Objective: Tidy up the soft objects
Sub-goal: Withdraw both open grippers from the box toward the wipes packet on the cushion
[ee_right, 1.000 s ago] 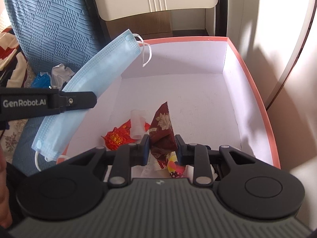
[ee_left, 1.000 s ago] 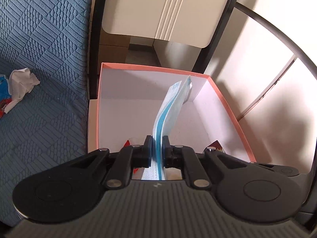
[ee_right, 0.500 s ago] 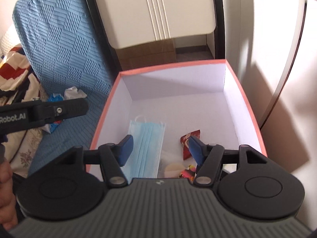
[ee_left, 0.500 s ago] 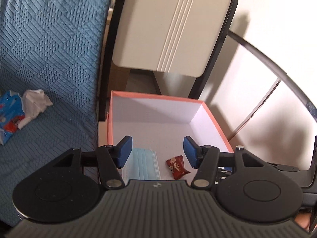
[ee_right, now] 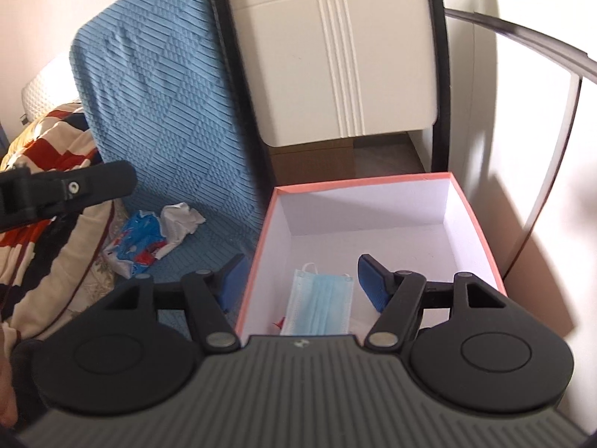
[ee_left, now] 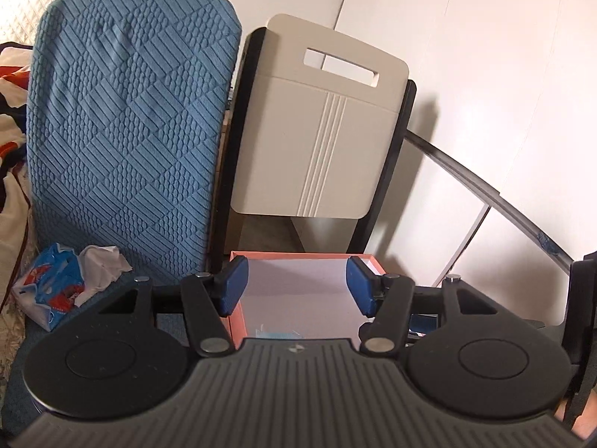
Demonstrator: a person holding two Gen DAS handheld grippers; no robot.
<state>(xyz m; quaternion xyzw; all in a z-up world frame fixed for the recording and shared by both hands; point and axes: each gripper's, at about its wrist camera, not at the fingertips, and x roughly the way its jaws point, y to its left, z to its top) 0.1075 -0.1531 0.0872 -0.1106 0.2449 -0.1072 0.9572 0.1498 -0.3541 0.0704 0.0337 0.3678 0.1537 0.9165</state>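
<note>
A pink-rimmed white box (ee_right: 358, 183) stands to the right of a blue cushion. A pale blue face mask (ee_right: 321, 302) lies flat on the box floor, and its top edge (ee_left: 278, 334) shows in the left wrist view. A red wrapper corner (ee_right: 280, 323) peeks out beside the mask. My right gripper (ee_right: 303, 278) hangs above the box's near end. Its jaws are opening and nothing is between them. My left gripper (ee_left: 297, 280) is open and empty, raised above the box (ee_left: 298, 255). On the cushion's seat lie a blue tissue pack (ee_right: 138, 239) and a crumpled white tissue (ee_right: 181, 220).
The blue quilted cushion (ee_left: 130, 130) stands upright on the left. Behind the box leans a cream folded panel (ee_left: 317, 130) in a black frame. A patterned blanket (ee_right: 44, 224) is heaped at far left. A white wall and a curved dark rail (ee_left: 485, 186) bound the right.
Both grippers opened and let go: the mask and the dark red wrapper dropped into the box. Both then rose and tilted up, so the box looks smaller and lower.
</note>
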